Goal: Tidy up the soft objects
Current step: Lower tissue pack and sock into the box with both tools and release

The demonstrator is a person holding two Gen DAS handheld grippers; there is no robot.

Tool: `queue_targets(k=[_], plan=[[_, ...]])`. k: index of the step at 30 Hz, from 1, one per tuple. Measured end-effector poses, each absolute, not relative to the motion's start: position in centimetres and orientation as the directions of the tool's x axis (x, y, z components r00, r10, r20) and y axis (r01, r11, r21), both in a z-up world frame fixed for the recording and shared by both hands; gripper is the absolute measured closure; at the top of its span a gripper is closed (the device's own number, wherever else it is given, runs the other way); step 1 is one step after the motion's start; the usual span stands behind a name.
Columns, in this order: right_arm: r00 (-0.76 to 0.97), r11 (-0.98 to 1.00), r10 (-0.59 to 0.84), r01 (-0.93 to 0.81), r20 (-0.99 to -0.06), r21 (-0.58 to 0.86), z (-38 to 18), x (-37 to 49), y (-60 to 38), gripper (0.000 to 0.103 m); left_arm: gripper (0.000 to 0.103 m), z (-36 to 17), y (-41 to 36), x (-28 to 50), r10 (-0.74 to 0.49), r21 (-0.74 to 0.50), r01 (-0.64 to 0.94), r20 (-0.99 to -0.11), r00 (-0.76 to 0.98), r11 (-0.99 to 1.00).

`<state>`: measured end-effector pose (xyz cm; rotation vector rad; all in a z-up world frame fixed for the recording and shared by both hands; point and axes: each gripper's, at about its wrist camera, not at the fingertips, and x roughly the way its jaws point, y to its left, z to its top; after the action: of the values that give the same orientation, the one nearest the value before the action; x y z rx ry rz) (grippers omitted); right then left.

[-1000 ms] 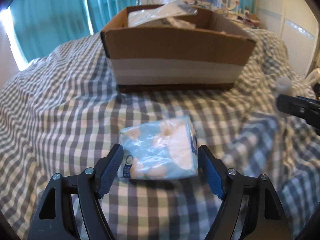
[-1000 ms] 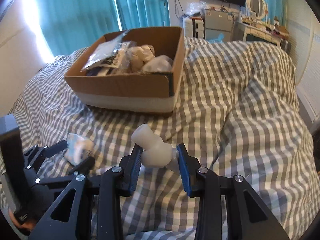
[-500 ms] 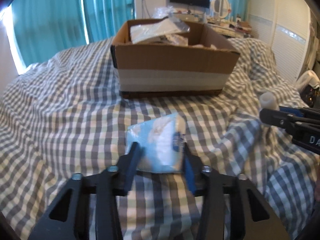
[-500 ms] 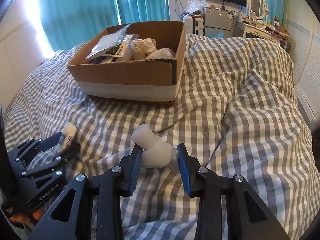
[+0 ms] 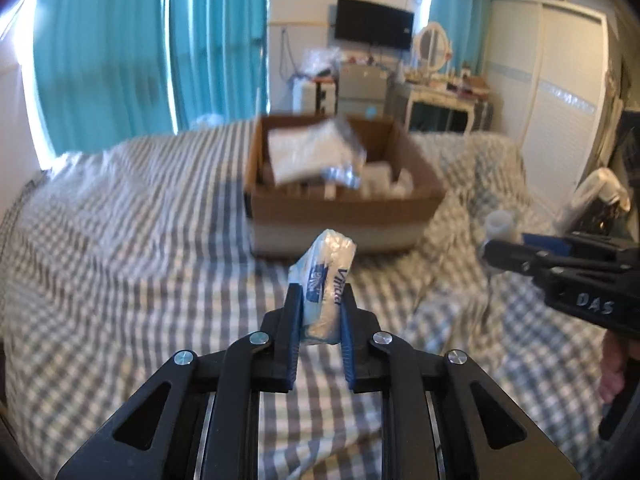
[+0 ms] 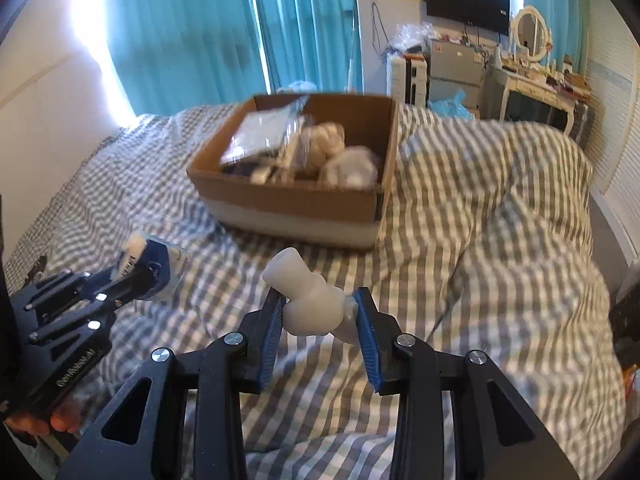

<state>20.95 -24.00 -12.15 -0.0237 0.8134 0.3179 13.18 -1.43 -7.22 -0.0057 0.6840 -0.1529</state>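
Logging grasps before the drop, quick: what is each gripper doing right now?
Left gripper: closed on the tissue pack.
Right gripper: closed on the white soft toy.

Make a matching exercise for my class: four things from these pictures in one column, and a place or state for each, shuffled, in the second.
1. tissue pack
2. white squishy toy
3. cardboard box
4. checked bedspread

a. resting on the bed, holding bagged items
b. clamped in the left claw
c. spread under the box
d. clamped in the right claw

Pairs: 1-b, 2-d, 3-a, 4-c
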Motion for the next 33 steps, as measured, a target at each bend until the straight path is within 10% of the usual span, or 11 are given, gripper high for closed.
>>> queue_targets(k=[17, 27, 30, 33], plan=[[0.738, 0.931, 0.312, -0.364, -0.598, 0.035, 1.8, 32.5, -22.3, 0.068, 0.086, 0.5, -3.7, 26.3, -0.235, -0.075, 0.236, -0.58, 0.78, 0.969], [0.67, 0.938, 0.284, -0.341, -0.686, 0.056, -1.9, 42.9, -20.5, 0.067, 0.086, -3.7, -3.8, 31.6, -0.229, -0.085, 0.229, -0.642, 0.732, 0.97], [0.615, 0.93, 0.315, -0.353, -0.722, 0.106, -5.1, 45.2, -20.2, 0.062, 0.086, -4.2, -4.1, 32.3, -0.242, -0.087, 0.245, -0.645, 0.725, 0.966], [0.608, 0.931, 0.319, -0.345, -0.727, 0.12, -6.9, 46.8, -20.3, 0.031, 0.085, -4.2, -4.9, 32.3, -0.255, -0.084, 0.264, -0.64, 0.725, 0.961]])
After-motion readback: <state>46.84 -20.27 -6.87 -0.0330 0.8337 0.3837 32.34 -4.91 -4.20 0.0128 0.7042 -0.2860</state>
